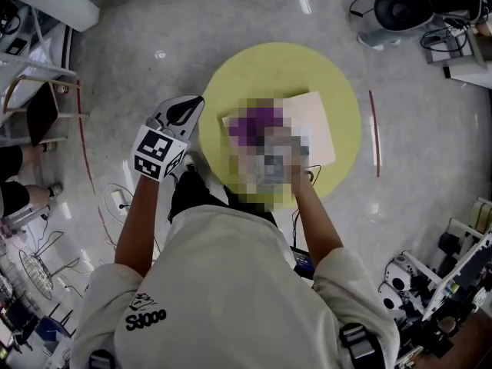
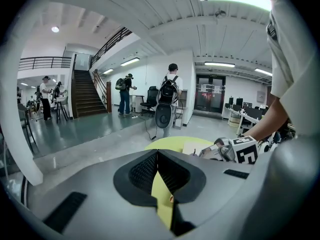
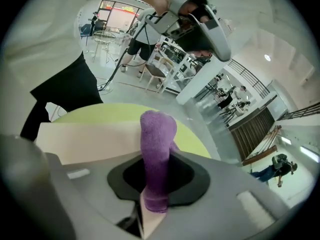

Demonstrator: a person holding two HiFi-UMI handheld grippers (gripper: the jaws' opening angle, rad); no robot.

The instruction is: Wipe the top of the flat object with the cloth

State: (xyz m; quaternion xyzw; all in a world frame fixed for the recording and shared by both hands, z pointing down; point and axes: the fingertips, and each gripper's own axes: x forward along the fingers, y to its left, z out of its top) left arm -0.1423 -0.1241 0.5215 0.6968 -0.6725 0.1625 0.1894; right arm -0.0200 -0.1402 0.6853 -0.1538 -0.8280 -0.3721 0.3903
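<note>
A beige flat board (image 1: 317, 121) lies on the round yellow table (image 1: 254, 68). My right gripper (image 3: 156, 184) is shut on a purple cloth (image 3: 157, 144), which stands up between the jaws over the board (image 3: 85, 139). In the head view a blurred patch covers that gripper, and the cloth (image 1: 257, 121) shows at the board's left end. My left gripper (image 1: 189, 104) is held in the air off the table's left edge. Its jaws meet at the tip with nothing between them (image 2: 157, 156). From the left gripper view, the right gripper's marker cube (image 2: 246, 151) sits over the board.
A floor fan (image 1: 400, 6) stands at the back right. To the left is a chair (image 1: 38, 110). Cables and red tape lines run across the floor around the table. Equipment racks crowd the lower right (image 1: 446, 283). Several people stand far off in the hall (image 2: 169, 91).
</note>
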